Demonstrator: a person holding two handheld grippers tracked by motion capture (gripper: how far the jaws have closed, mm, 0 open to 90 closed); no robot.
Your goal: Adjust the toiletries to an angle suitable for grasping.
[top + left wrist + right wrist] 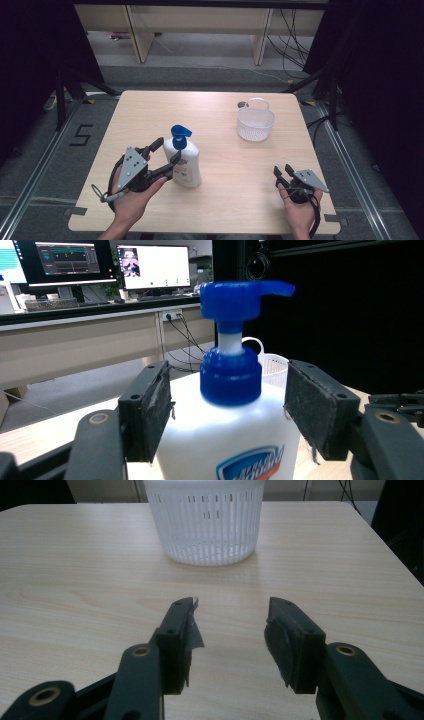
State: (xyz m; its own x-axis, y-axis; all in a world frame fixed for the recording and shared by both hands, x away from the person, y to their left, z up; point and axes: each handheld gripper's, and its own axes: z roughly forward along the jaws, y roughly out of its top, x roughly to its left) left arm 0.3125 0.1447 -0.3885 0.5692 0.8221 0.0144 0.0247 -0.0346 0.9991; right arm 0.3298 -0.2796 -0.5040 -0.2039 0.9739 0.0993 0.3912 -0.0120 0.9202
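Observation:
A white soap bottle (187,166) with a blue pump head (180,134) stands upright on the left half of the wooden table (235,165). My left gripper (167,151) is level with its shoulder, one jaw on each side. In the left gripper view the bottle (230,435) sits between the black pads (150,410), which stand beside its shoulder without visibly pressing, so that gripper (229,367) is open. My right gripper (282,170) rests near the front right edge, open with nothing between its jaws, and points at the white basket (205,520); its own view shows it (232,605) over bare wood.
The white plastic basket (255,122) with a loop handle stands at the back right of the table. A small dark object (242,104) lies just behind it. Metal rails and cables run along the floor on both sides of the table.

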